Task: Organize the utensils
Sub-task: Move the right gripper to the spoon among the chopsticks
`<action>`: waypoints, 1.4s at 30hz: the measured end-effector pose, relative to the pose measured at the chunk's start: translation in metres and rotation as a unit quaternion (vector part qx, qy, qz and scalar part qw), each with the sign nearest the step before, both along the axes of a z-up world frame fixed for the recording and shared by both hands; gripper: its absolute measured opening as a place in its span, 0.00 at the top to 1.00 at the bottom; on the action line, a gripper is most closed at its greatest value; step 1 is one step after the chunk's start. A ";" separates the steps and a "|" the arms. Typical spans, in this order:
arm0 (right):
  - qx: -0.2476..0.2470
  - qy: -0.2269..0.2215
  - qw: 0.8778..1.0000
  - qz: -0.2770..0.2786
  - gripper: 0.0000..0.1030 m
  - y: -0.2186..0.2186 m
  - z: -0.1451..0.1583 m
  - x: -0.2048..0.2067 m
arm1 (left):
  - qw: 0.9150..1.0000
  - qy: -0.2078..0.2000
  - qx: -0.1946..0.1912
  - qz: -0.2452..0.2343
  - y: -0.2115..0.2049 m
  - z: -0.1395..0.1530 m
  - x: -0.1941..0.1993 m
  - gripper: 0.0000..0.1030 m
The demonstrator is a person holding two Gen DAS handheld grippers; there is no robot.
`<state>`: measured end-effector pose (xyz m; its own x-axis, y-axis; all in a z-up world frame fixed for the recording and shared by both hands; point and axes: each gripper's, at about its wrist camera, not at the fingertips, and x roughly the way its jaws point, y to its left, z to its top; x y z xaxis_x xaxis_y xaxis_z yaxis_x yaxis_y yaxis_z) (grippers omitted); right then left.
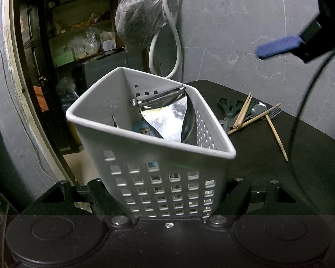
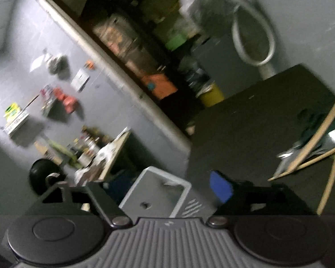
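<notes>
My left gripper [image 1: 167, 192] is shut on a white perforated utensil basket [image 1: 122, 120], its fingers pressing the lower sides. A serrated metal peeler [image 1: 160, 99], a shiny flat metal utensil [image 1: 167, 120] and a small blue item [image 1: 143, 129] stand inside the basket. On the black table [image 1: 268, 156] to the right lie wooden chopsticks [image 1: 243, 111], green-handled scissors [image 1: 229, 107], a spoon [image 1: 258, 108] and a fork [image 1: 274, 112]. My right gripper [image 1: 256, 17] hangs open and empty above the basket, one blue-padded finger [image 1: 279, 49] showing. The blurred right wrist view shows the basket [image 2: 154, 192] below the open right gripper [image 2: 143, 192], with the chopsticks [image 2: 317, 136] at far right.
A white hose [image 1: 174, 35] and a filled plastic bag [image 1: 140, 20] hang on the grey wall behind the table. A doorway with cluttered shelves [image 1: 78, 33] opens at left. A black cable [image 1: 301, 102] dangles at the right, in front of the table.
</notes>
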<state>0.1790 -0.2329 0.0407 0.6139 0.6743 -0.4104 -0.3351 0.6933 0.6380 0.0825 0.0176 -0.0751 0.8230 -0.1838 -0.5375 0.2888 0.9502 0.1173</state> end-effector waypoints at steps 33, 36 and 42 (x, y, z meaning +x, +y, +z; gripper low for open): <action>-0.243 0.016 0.955 -0.167 0.09 -0.088 -0.141 0.129 | 0.999 0.020 0.012 0.027 -0.016 0.006 0.014 0.24; -0.236 0.020 0.957 -0.170 0.12 -0.089 -0.146 0.130 | 0.999 0.020 0.013 0.028 -0.016 0.006 0.014 0.24; -0.207 0.041 0.961 -0.182 0.15 -0.095 -0.158 0.127 | 0.999 0.020 0.013 0.028 -0.016 0.007 0.013 0.24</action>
<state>0.3065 -0.3282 -0.1170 0.7320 0.1908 -0.6540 0.0162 0.9548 0.2967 0.0959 0.0013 -0.0684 0.8091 -0.1224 -0.5748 0.2395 0.9618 0.1323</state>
